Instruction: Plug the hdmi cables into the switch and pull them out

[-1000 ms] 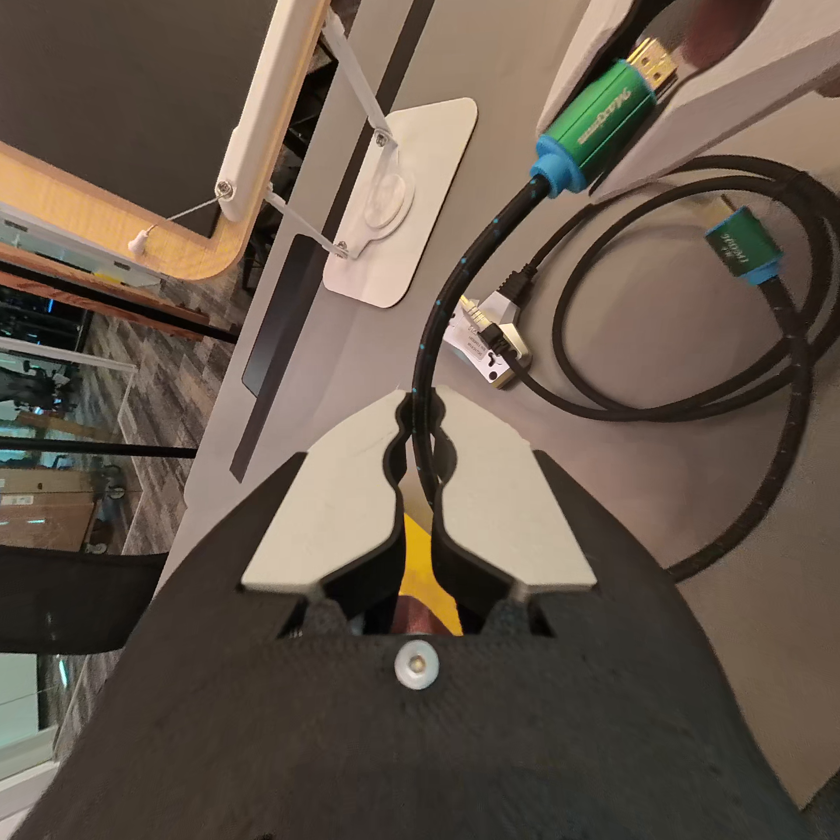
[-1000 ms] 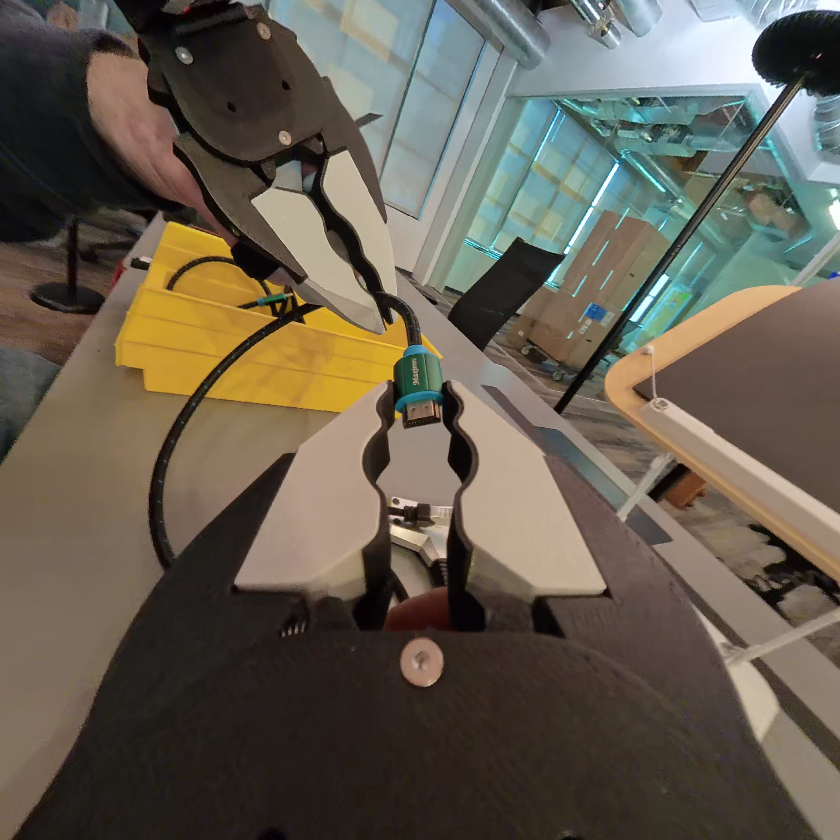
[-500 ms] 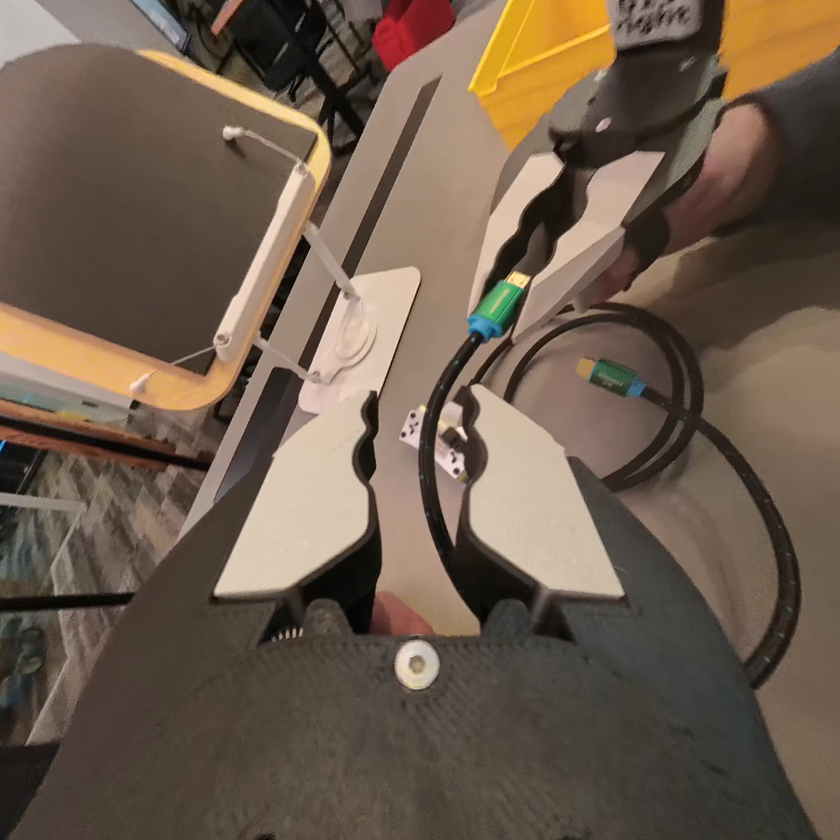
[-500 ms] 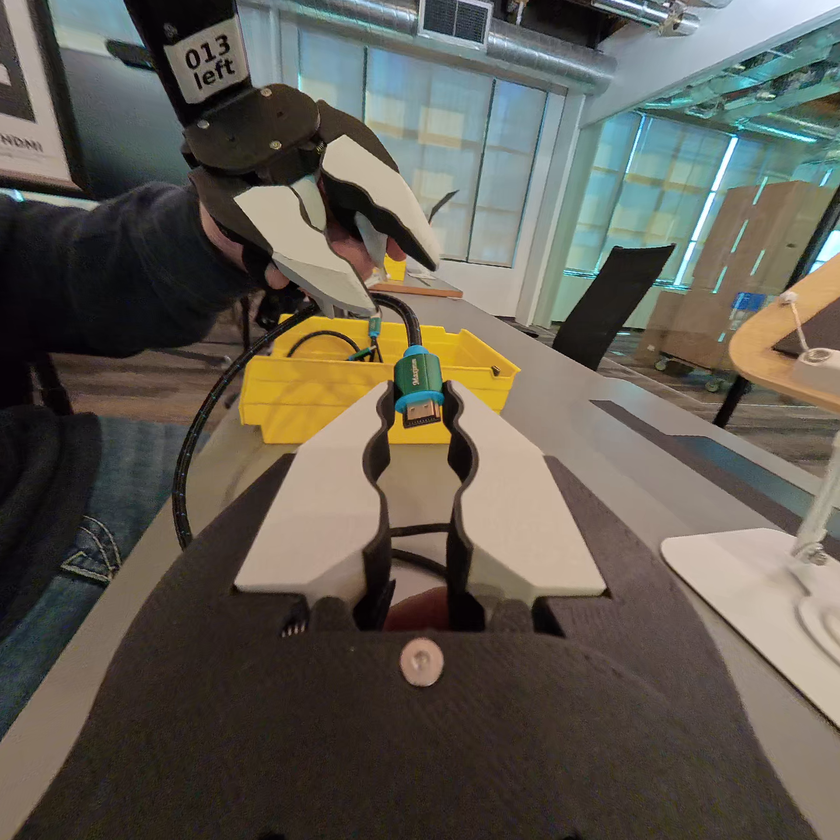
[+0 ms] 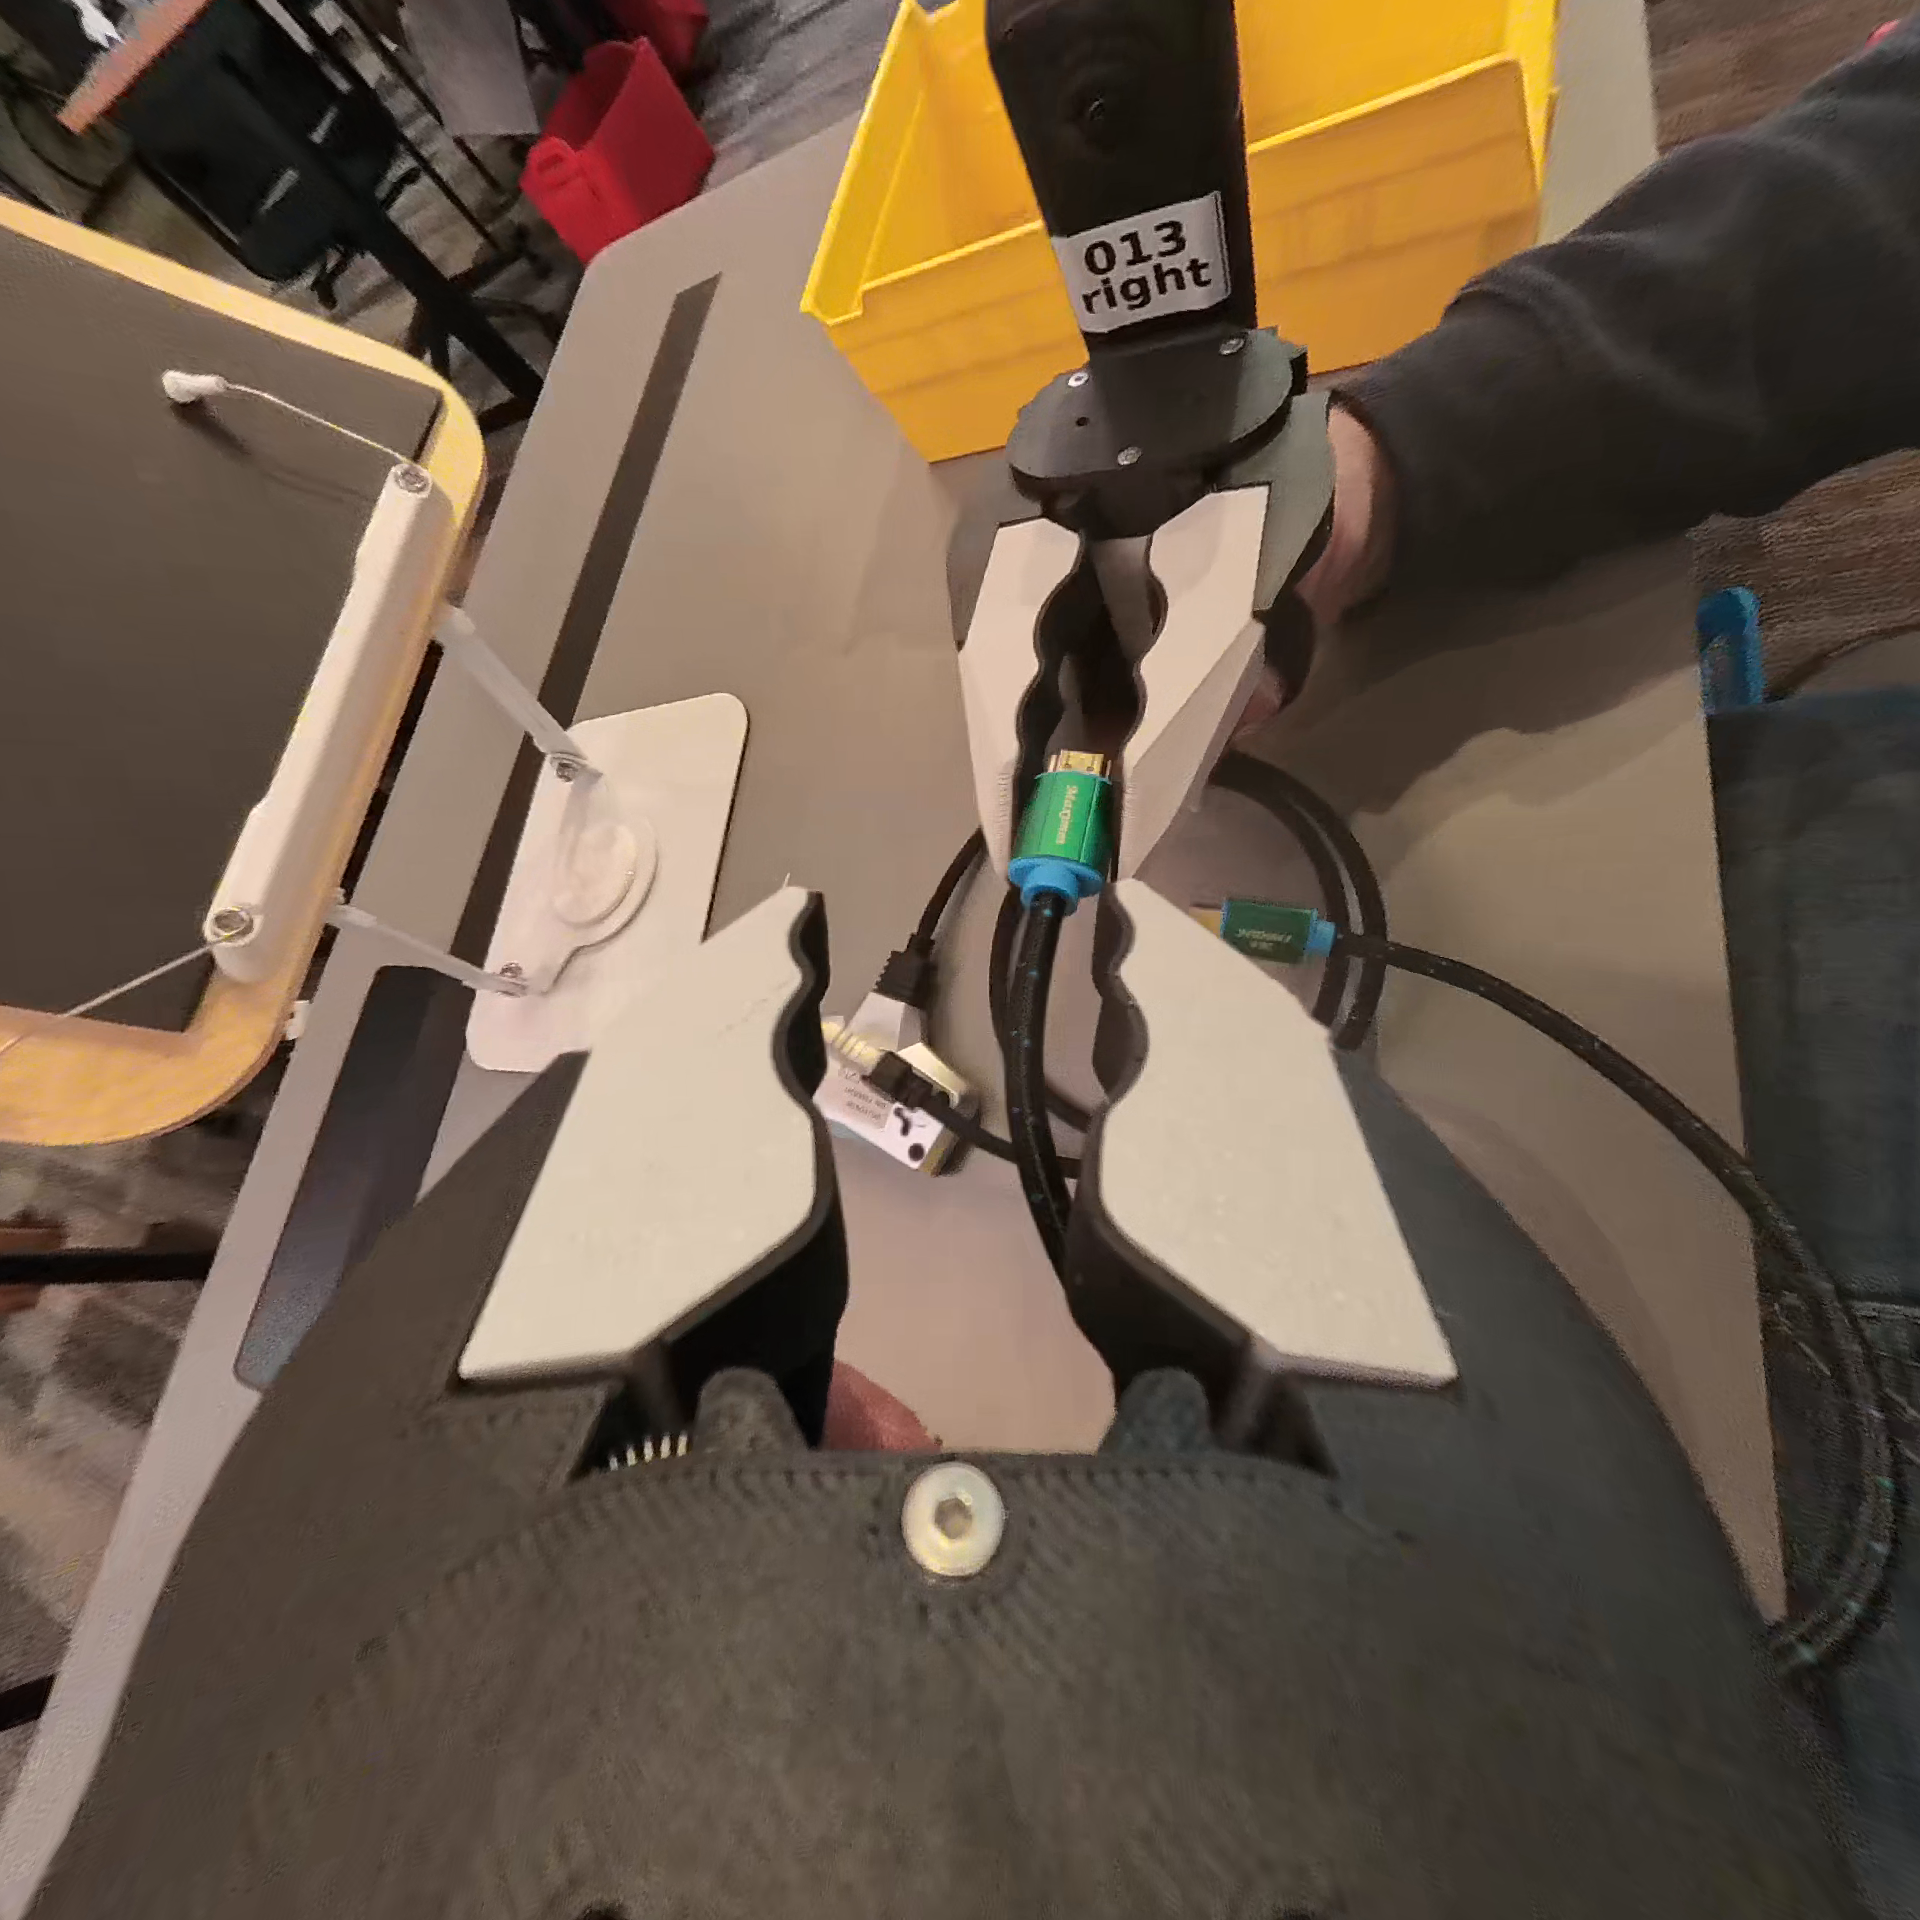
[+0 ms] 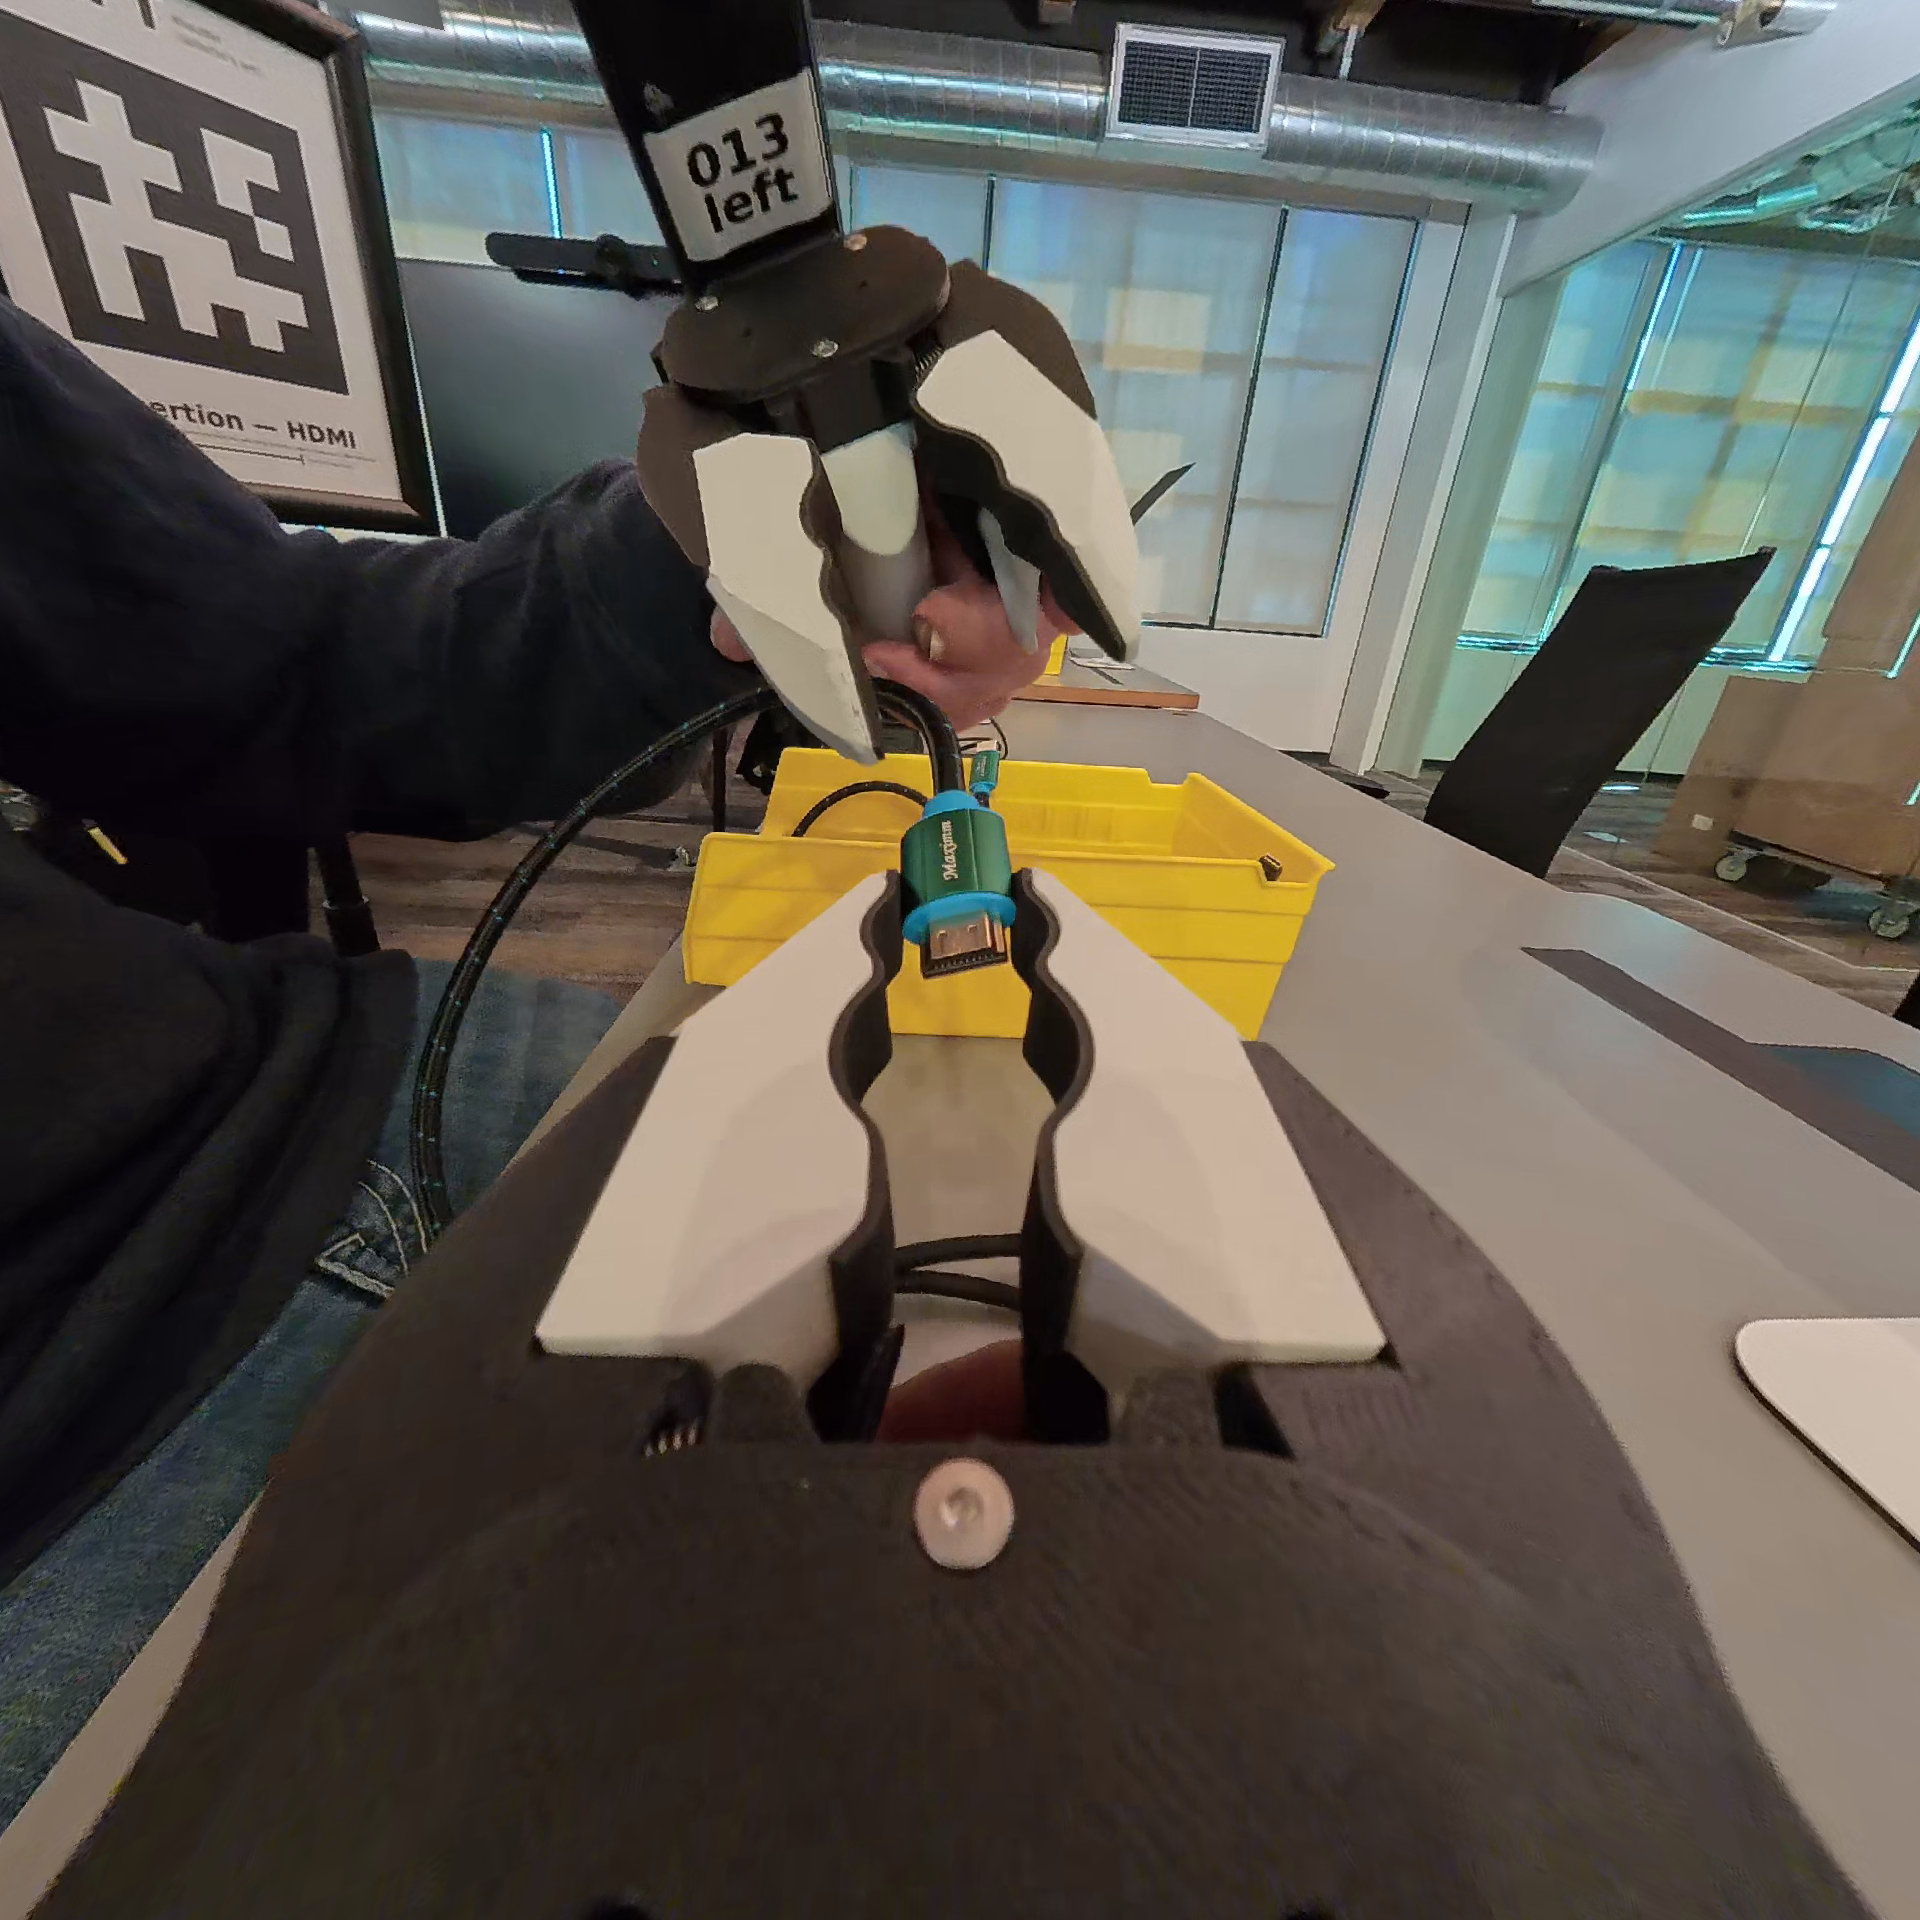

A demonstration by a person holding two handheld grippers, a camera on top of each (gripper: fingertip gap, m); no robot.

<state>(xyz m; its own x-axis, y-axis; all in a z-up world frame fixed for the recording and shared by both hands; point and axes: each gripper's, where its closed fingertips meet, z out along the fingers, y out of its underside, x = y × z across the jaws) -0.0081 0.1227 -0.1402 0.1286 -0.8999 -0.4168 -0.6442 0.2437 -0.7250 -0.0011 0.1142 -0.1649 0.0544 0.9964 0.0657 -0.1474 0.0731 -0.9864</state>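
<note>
We hold a pair of tongs in each hand above a grey desk (image 5: pixel 852 499). The right tongs (image 6: pixel 961 914) are clamped on the green plug (image 6: pixel 954 868) of a black braided cable (image 5: pixel 1039 1039), its gold tip pointing back toward the handle. The left tongs (image 5: pixel 966 935) stand apart, holding nothing — the cable runs loose through the gap between them, close by one finger.

The switch (image 5: pixel 899 1107), a small silver box, lies on the desk below, with thin black leads already at two of its sides. A second green plug (image 5: pixel 1273 932) rests on the desk just beside the coiled cable, well clear of the switch. A yellow bin (image 5: pixel 1382 249) sits at the far edge.

The step in hand, as we judge it, is carrying the gripped plug down to a free port. To do it well, we would turn the plug until its gold tip faces the port squarely, keep the grip on the green shell rather than the cord, and use the left tongs to steady the light switch — otherwise it will likely slide away when pushed. Which port is free we cannot tell from here.
</note>
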